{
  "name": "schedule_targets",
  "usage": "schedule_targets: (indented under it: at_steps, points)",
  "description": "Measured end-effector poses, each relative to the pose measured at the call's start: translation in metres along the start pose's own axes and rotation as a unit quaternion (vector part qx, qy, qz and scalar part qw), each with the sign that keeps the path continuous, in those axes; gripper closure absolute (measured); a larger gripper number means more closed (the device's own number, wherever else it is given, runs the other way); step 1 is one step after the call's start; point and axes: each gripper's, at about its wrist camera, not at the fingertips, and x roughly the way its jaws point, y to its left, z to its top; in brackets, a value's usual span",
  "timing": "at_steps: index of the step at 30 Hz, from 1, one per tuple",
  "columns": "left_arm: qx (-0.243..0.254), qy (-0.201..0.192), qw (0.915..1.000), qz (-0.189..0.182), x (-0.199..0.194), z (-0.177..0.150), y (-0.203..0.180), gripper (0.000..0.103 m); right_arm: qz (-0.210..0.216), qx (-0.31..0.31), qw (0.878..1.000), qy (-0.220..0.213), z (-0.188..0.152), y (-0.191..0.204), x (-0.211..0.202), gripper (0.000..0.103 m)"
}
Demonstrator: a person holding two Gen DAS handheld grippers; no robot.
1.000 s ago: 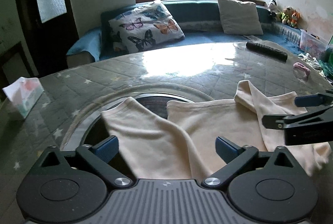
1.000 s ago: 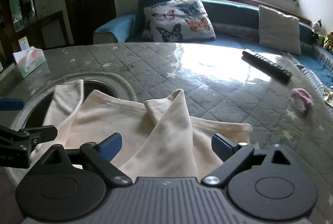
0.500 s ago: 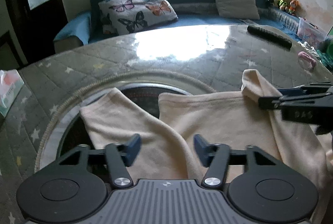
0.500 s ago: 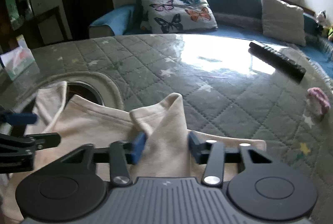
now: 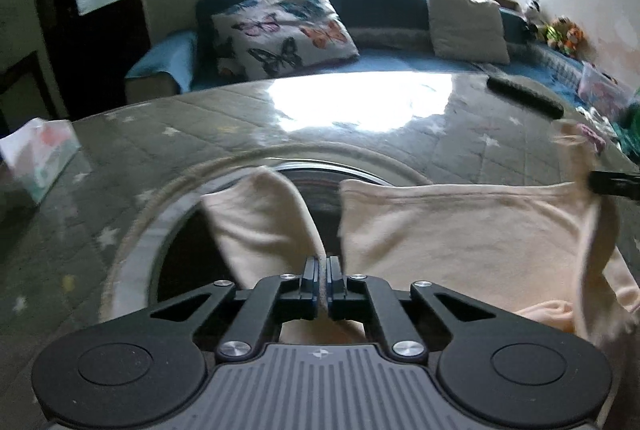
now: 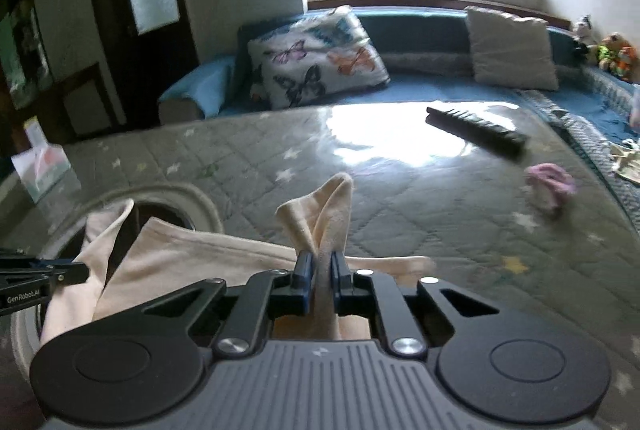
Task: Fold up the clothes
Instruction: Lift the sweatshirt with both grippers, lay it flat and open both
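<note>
A cream garment is spread over the near part of the counter, partly covering a dark round opening with a pale rim set into the quilted, star-printed surface. One strap or sleeve of the garment is seen rising towards the left, apart from the wider panel beside it, with the dark opening showing in the gap between the two. The left gripper is closed down to a narrow slit, and a thin fold of the cream cloth is pinched between its blue pads. The right gripper is likewise clamped on the garment, a bunched point of cloth standing upright just above its pads. In the right wrist view the left gripper is seen at the left edge, lying against the cloth; in the left wrist view the tip of the right gripper is seen at the right edge, where the fabric is drawn up. Farther out on the counter a dark remote control is lying near a bright patch of window glare, and a small pink item is placed well apart from the garment on the right. A tissue box is stood at the left edge. Behind the counter a blue sofa is set under the window, with a butterfly-print cushion and a plain grey cushion on it.
</note>
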Motion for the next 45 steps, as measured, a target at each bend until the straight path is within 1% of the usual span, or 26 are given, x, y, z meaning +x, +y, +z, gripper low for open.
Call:
schedule_targets:
  at_steps: [5,10,17,20,22,25,29,31,32,33,34,36,41,45]
  points:
    - [-0.021,-0.023,0.9994,0.015,-0.035,-0.018,0.023,0.099,-0.018,0.026,0.999,-0.036,-0.015,-0.028,-0.055,0.094]
    - [-0.041,-0.031,0.9983,0.029,-0.068,-0.043,0.048,0.1,-0.046,0.053,0.996,-0.054,-0.039,-0.055,-0.099,0.094]
    - [-0.05,-0.022,0.9975,0.045,-0.102,-0.081,0.068,0.101,-0.084,0.099,0.99,-0.058,-0.083,-0.084,-0.143,0.094]
    - [-0.052,-0.014,0.9971,0.054,-0.112,-0.097,0.077,0.101,-0.098,0.12,0.986,-0.055,-0.1,-0.094,-0.155,0.094]
    - [-0.052,-0.004,0.9971,0.056,-0.114,-0.106,0.081,0.101,-0.11,0.139,0.983,-0.044,-0.114,-0.105,-0.158,0.094]
    - [-0.037,0.0,0.9983,0.045,-0.118,-0.113,0.075,0.1,-0.136,0.158,0.978,-0.02,-0.129,-0.12,-0.155,0.092]
    - [-0.01,-0.015,0.9998,0.011,-0.127,-0.112,0.053,0.096,-0.167,0.171,0.971,-0.007,-0.142,-0.135,-0.157,0.089]
    - [0.005,-0.022,0.9997,-0.014,-0.129,-0.11,0.038,0.085,-0.178,0.179,0.968,-0.004,-0.146,-0.141,-0.16,0.084]
    - [0.015,-0.025,0.9993,-0.025,-0.129,-0.109,0.03,0.072,-0.179,0.18,0.967,-0.003,-0.148,-0.143,-0.161,0.079]
    - [0.026,-0.028,0.9986,-0.037,-0.129,-0.108,0.021,0.067,-0.179,0.18,0.967,-0.002,-0.15,-0.143,-0.163,0.079]
    - [0.037,-0.03,0.9977,-0.048,-0.129,-0.107,0.012,0.065,-0.179,0.179,0.967,-0.001,-0.152,-0.144,-0.164,0.079]
    - [0.056,-0.033,0.9954,-0.07,-0.128,-0.106,-0.005,0.056,-0.174,0.175,0.969,-0.001,-0.152,-0.139,-0.167,0.077]
    - [0.1,-0.043,0.9869,-0.12,-0.125,-0.103,-0.04,0.056,-0.107,0.104,0.989,-0.013,-0.139,-0.101,-0.174,0.076]
    - [0.128,-0.046,0.9814,-0.135,-0.114,-0.1,-0.06,0.056,-0.037,0.042,0.998,-0.005,-0.127,-0.058,-0.167,0.076]
